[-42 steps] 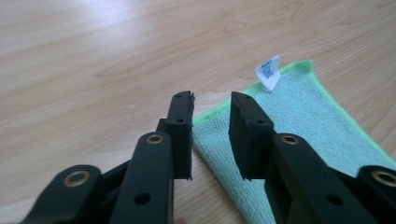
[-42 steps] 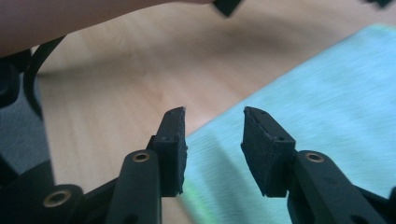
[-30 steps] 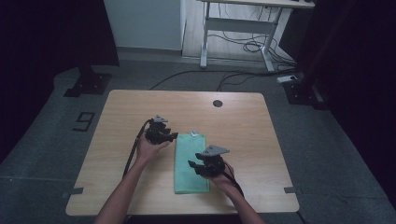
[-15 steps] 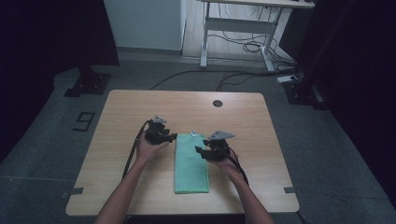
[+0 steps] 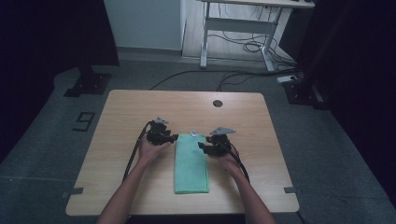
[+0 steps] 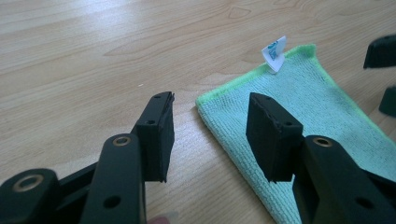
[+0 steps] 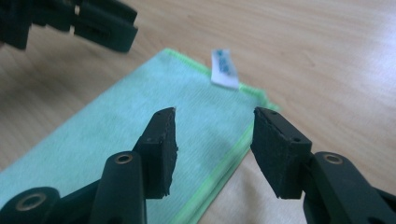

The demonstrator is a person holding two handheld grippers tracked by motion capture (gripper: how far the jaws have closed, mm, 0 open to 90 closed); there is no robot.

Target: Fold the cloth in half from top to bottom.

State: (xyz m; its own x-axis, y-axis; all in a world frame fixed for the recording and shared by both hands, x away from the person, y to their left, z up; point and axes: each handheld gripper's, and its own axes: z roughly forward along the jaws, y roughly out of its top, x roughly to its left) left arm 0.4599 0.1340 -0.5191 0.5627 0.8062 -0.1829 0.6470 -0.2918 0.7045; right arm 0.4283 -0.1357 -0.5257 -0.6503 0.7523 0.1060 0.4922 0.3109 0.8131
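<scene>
The left gripper (image 5: 173, 138) and right gripper (image 5: 201, 146) both stand about half open, holding nothing, poised at the green cloth's (image 5: 191, 163) far corners, at 10 and 2 o'clock. The cloth lies folded on the table (image 5: 121, 112), white tag (image 6: 274, 53) upright. Whether either pad touches fabric is unclear.

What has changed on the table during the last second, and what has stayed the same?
The right gripper moved from the near part of the green cloth up along its right edge to the far corner; its jaws stand open and hold nothing. The left gripper stayed at the far left corner, open too. The cloth stayed folded in place on the table, its white tag at the far edge.
</scene>
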